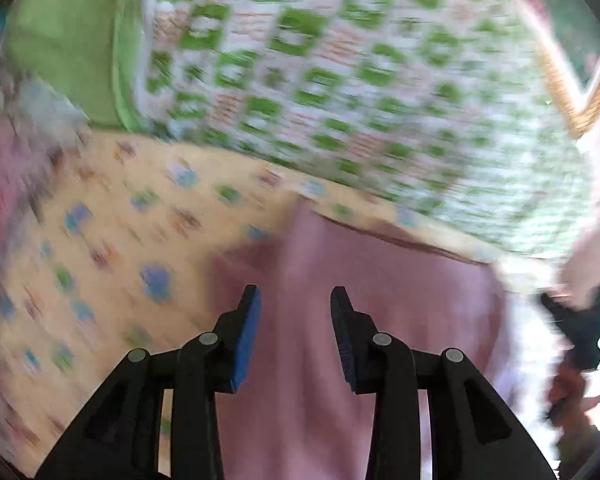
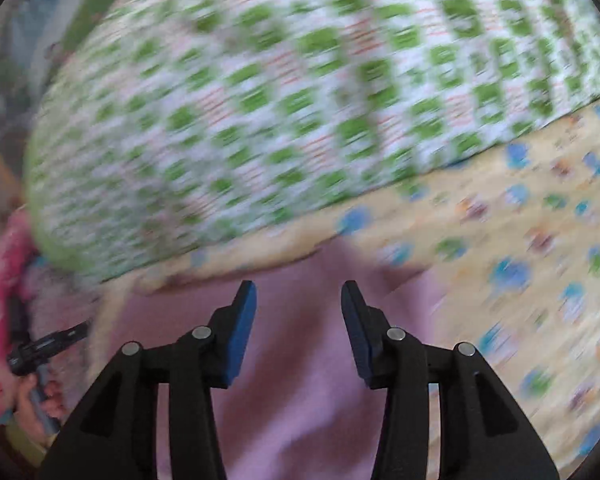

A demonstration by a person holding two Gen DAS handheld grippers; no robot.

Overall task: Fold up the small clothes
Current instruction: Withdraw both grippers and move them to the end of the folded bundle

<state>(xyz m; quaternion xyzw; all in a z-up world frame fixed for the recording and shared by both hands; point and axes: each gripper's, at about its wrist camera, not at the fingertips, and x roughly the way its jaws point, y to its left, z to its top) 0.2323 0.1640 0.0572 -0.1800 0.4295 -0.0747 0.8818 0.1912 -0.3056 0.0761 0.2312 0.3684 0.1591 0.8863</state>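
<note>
A small pink garment [image 1: 360,288] lies spread on a yellow sheet printed with small blue and green animals [image 1: 112,240]. My left gripper [image 1: 296,300] is open and empty, its blue-padded fingers held just above the pink cloth. The same pink garment [image 2: 300,360] fills the lower middle of the right wrist view. My right gripper [image 2: 298,296] is open and empty above it too. Both views are blurred by motion. The other gripper shows at the right edge of the left wrist view [image 1: 580,320] and at the left edge of the right wrist view [image 2: 40,352].
A thick quilt with green squares on white [image 1: 360,80] is bunched behind the garment and also fills the top of the right wrist view [image 2: 280,100]. A green cloth [image 1: 68,40] lies at the far left. Pink patterned fabric [image 2: 0,280] sits at the left edge.
</note>
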